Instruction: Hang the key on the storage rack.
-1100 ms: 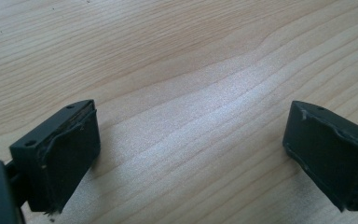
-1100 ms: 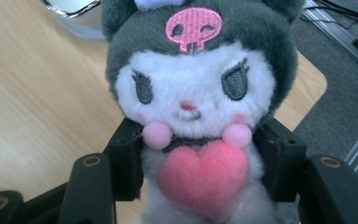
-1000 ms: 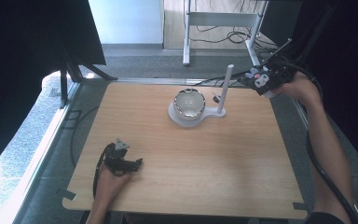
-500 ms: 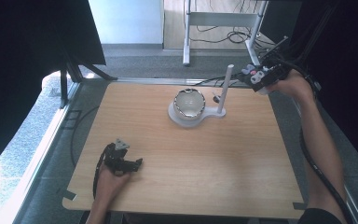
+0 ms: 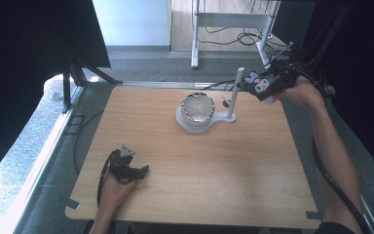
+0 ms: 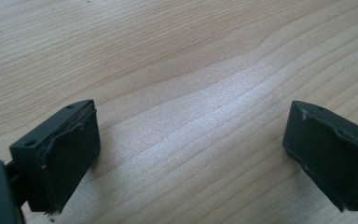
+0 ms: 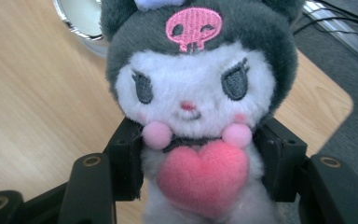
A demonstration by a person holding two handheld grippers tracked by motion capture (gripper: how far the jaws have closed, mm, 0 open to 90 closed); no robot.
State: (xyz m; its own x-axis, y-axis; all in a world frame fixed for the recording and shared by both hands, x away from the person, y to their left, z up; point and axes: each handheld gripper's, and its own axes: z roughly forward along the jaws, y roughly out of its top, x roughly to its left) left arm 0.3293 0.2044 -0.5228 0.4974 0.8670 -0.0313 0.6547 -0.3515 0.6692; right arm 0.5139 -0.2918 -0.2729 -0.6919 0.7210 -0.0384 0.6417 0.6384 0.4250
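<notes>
Grey-hooded white plush toy (image 7: 193, 93) with pink skull and heart, white stand (image 5: 203, 122), light wood-grain table (image 5: 199, 165)

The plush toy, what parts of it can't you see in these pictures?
- Plush toy, right gripper view: its legs are cut off by the bottom edge, its ear tips by the top edge; its sides are hidden by the jaws of the right hand-held gripper shut on it.
- High view: the toy is too small to make out its face.
- Bowl, right gripper view: mostly hidden behind the toy's head.
</notes>
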